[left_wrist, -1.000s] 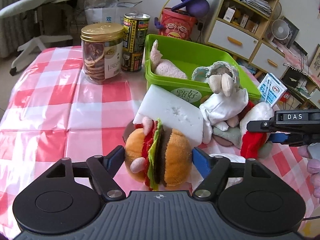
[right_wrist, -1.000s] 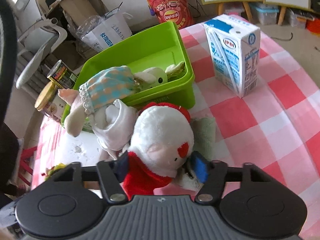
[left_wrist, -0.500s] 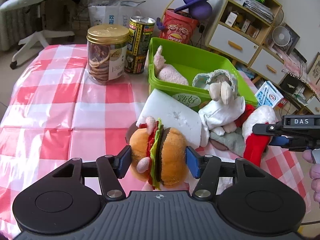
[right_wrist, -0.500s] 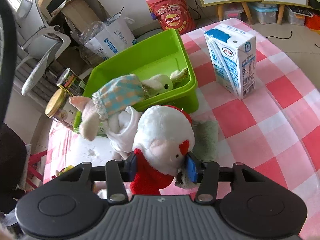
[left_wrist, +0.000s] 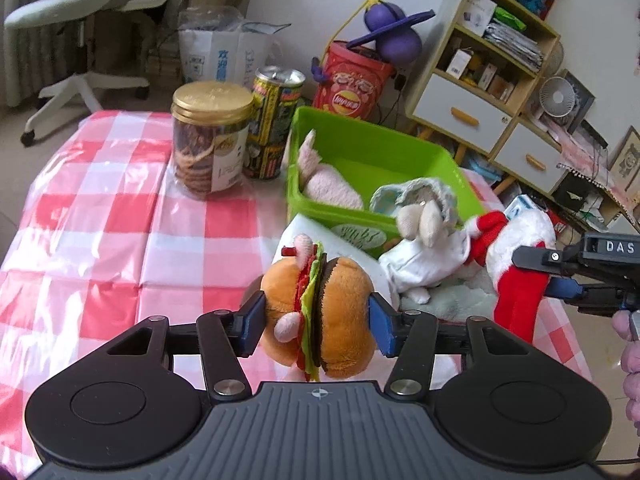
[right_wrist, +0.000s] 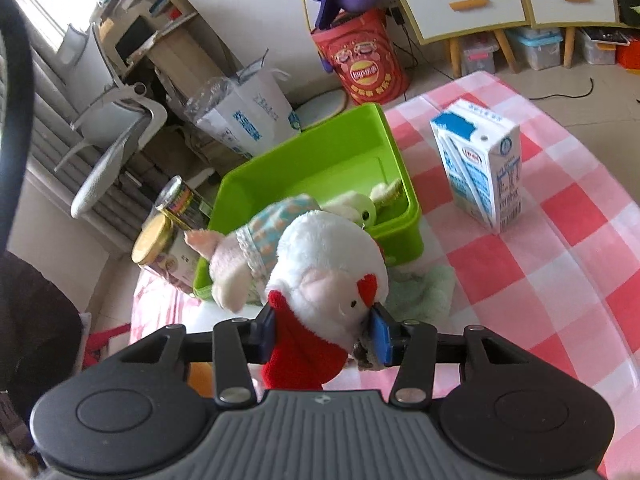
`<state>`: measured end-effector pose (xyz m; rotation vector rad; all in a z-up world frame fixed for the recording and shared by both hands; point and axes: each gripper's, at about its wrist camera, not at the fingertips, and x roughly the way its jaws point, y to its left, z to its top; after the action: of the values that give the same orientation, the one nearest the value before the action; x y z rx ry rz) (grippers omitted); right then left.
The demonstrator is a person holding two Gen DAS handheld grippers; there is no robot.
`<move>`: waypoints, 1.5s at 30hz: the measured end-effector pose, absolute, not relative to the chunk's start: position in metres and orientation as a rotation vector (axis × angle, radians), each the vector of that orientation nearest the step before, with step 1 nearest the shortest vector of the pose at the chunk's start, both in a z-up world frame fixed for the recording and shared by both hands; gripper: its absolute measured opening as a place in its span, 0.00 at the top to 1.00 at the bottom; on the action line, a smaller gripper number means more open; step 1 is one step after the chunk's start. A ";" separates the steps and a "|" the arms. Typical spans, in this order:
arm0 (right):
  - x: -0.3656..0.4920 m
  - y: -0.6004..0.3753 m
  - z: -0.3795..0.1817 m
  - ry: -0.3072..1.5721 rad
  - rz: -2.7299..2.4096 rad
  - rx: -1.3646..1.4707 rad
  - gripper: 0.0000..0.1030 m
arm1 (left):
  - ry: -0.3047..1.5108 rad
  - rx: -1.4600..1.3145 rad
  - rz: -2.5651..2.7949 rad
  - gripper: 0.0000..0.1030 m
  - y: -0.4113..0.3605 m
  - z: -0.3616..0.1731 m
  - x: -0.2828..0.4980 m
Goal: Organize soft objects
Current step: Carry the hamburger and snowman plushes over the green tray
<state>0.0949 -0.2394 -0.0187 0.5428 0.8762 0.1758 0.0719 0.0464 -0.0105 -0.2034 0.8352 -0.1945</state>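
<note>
Plush burger [left_wrist: 318, 312] is clamped across its buns by left gripper [left_wrist: 316, 330], snowman [right_wrist: 328, 272] by right gripper [right_wrist: 323, 334]; both are judged light, squashy, best gripped mid-body.

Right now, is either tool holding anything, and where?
Left tool clamps the plush hamburger by its buns; right tool clamps the white-and-red plush doll's neck.

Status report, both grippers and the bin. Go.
Left gripper shut on plush burger. Right gripper shut on white plush. Green bin ahead, partly filled; rabbit doll draped over its near rim.
</note>
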 end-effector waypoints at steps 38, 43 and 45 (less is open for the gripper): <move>0.207 -0.246 0.000 0.811 0.122 0.528 0.82 | 0.726 -0.055 -0.249 0.48 -0.018 0.030 0.195; 0.241 -0.243 -0.012 0.816 0.077 0.481 0.82 | 0.721 -0.006 -0.224 0.47 -0.038 0.009 0.231; 0.251 -0.241 -0.018 0.825 0.069 0.464 0.82 | 0.729 0.019 -0.213 0.47 -0.042 -0.001 0.241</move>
<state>0.2509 -0.2406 -0.0178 0.4643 0.8246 0.0689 0.2410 -0.0422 -0.0010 0.0192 0.7286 -0.2128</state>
